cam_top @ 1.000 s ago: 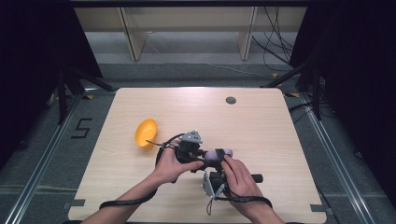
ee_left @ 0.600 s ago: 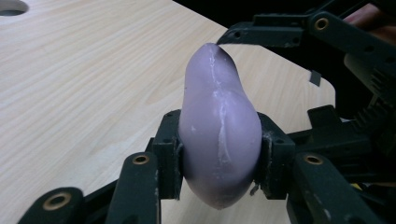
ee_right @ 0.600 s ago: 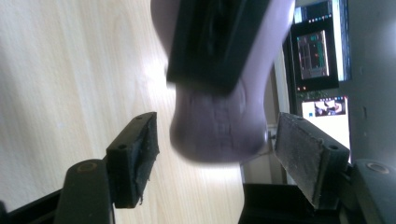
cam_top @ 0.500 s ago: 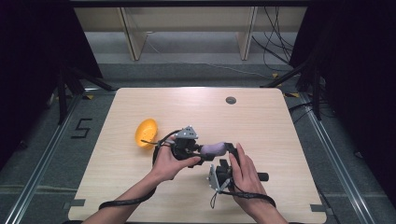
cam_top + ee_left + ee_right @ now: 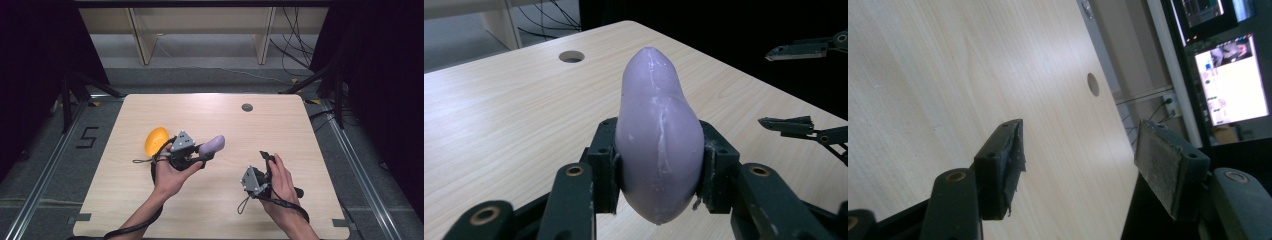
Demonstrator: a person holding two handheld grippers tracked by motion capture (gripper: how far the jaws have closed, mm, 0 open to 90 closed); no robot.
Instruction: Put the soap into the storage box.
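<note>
Eggplant (image 5: 659, 145), a pale purple toy, sits clamped between the pads of the left tool (image 5: 200, 160), its narrow tip pointing away from the hand toward the far right of the table (image 5: 280, 130). In the high view it hangs above the table, left of the middle. A second ago both hands were pressed together near the front edge, with the right tool on the eggplant too; now they are well apart. The left hand has carried the eggplant left and a little farther from the person. The right tool (image 5: 264, 159) has let go and drawn off to the right, near the front right part of the table; its jaws have just been closing a little from their widest and stand apart with nothing between them, as its own view shows bare wood behind the pads (image 5: 1005, 165). An orange thing (image 5: 156, 141) lies just left of the left hand, where it lay before. Farther off, the round hole (image 5: 247, 107) marks the table's far side.
</note>
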